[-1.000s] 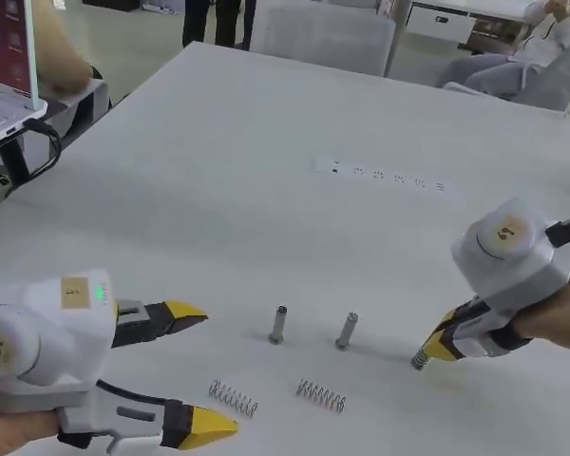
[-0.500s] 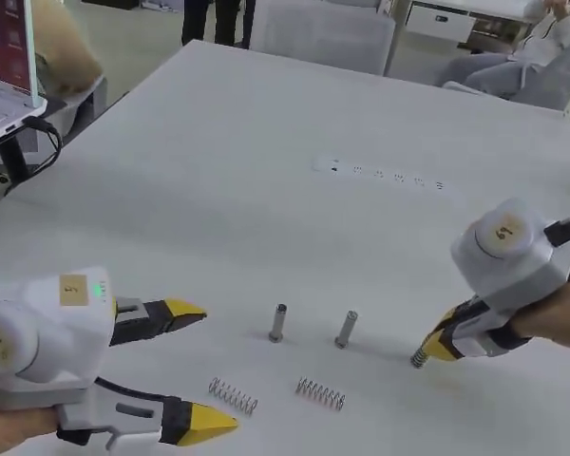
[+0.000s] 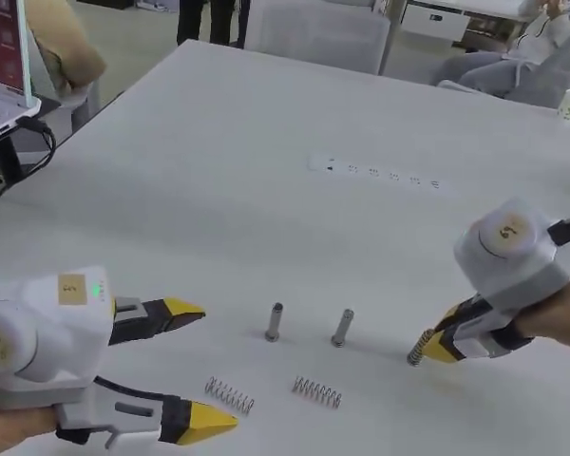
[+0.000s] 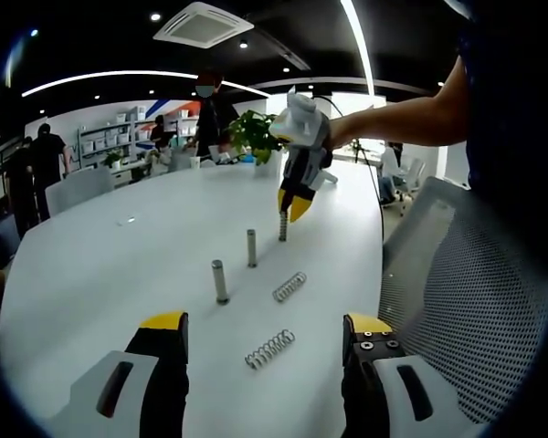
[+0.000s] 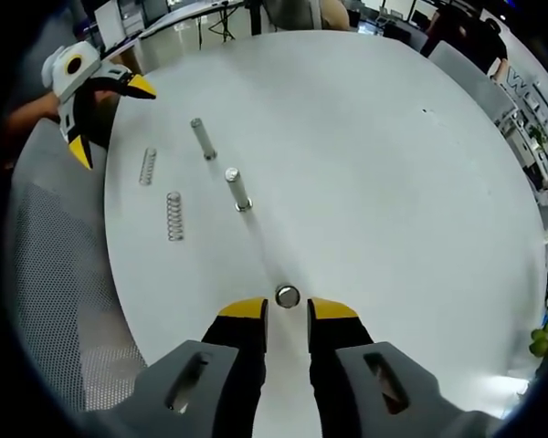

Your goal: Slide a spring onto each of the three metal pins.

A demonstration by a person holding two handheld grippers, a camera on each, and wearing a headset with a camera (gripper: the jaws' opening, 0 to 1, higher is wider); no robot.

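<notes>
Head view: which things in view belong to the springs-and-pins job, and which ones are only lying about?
Job: left pin; middle pin; right pin with fitted spring; left loose spring; right loose spring.
Lying about: power strip; laptop.

Left hand-held gripper (image 3: 212, 366) spread wide, 2 upright pins (image 3: 274, 322) (image 3: 342, 328), 2 loose springs (image 3: 229, 395) (image 3: 317, 392), right hand-held gripper (image 3: 433, 350) at a spring-sleeved pin (image 3: 418, 349)

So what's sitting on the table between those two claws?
In the head view, two bare upright pins and two loose springs lying flat sit between the left claw and right claw.
</notes>
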